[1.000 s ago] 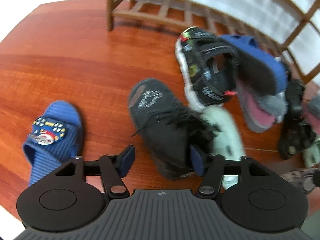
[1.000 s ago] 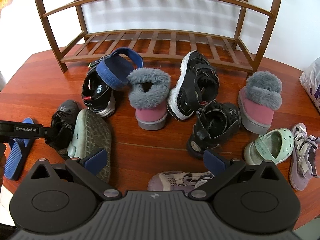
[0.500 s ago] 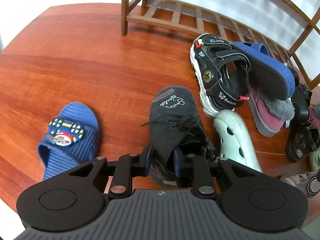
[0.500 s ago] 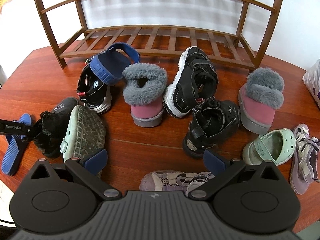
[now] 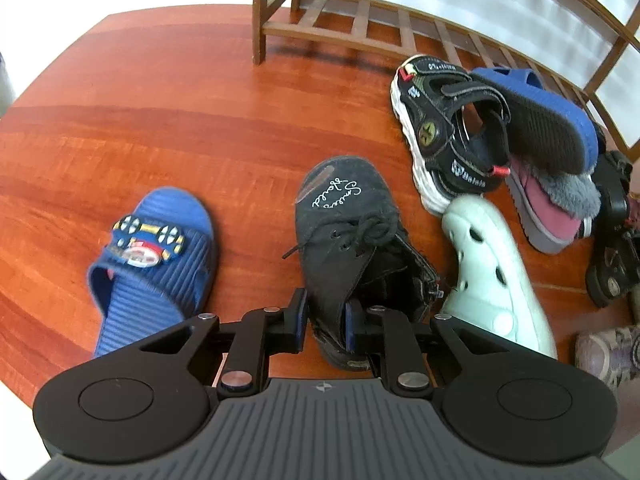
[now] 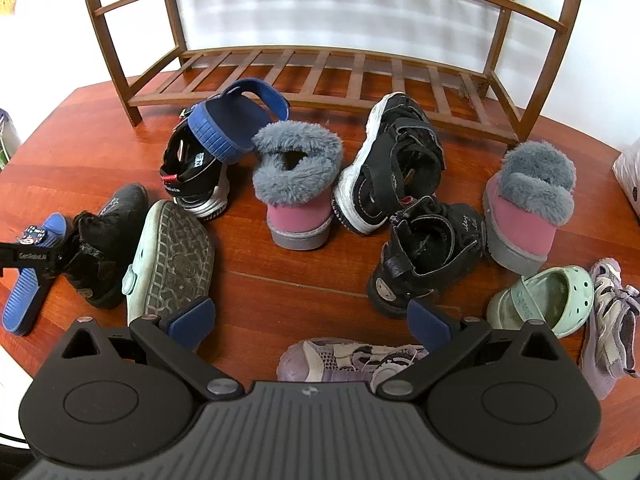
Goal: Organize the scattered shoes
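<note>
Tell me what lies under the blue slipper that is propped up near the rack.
The blue slipper rests sole-up on a black sandal, leaning against a grey-furred pink boot. The part of the sandal beneath it is hidden, so whether anything else lies there cannot be told.

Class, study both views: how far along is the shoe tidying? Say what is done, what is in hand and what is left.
Done: nothing yet; the rack holds no shoes. In hand: the left hand-held gripper is closing on the heel collar of the black boot, pads on either side, boot on the floor. The right hand-held gripper is open and holds nothing. Left: every shoe, including the pink boots, mint clogs and blue slides.
</note>
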Motion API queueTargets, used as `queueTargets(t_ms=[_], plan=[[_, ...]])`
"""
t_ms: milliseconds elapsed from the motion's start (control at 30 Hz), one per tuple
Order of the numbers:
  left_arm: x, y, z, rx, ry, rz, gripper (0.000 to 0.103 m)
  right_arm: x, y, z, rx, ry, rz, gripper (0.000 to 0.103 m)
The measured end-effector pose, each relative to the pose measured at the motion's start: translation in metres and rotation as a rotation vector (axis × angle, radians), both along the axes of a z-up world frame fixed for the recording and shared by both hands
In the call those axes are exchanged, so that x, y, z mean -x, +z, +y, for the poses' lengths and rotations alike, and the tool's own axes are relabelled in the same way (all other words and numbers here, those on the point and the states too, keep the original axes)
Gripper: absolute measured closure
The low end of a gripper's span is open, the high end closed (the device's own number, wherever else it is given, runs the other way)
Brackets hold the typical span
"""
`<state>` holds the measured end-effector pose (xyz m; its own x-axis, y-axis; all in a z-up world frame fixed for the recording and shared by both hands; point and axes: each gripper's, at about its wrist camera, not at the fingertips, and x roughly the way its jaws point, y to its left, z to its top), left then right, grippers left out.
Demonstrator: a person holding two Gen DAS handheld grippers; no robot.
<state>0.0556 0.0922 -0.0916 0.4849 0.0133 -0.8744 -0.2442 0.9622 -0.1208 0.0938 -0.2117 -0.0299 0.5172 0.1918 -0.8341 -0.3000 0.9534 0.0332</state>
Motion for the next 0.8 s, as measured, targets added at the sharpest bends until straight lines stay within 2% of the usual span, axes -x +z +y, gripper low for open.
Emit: queueTargets(t_ms=[467, 800], plan=[[0.058, 0.003, 0.020, 0.011, 0.047, 0.098, 0.084, 0.009, -0.004, 0.039, -0.035, 0.063, 0.026, 0.000], [0.074, 0.005, 0.034, 0.007, 0.004, 0.136, 0.084, 0.014, -0.009, 0.075, -0.041, 0.092, 0.036, 0.000]])
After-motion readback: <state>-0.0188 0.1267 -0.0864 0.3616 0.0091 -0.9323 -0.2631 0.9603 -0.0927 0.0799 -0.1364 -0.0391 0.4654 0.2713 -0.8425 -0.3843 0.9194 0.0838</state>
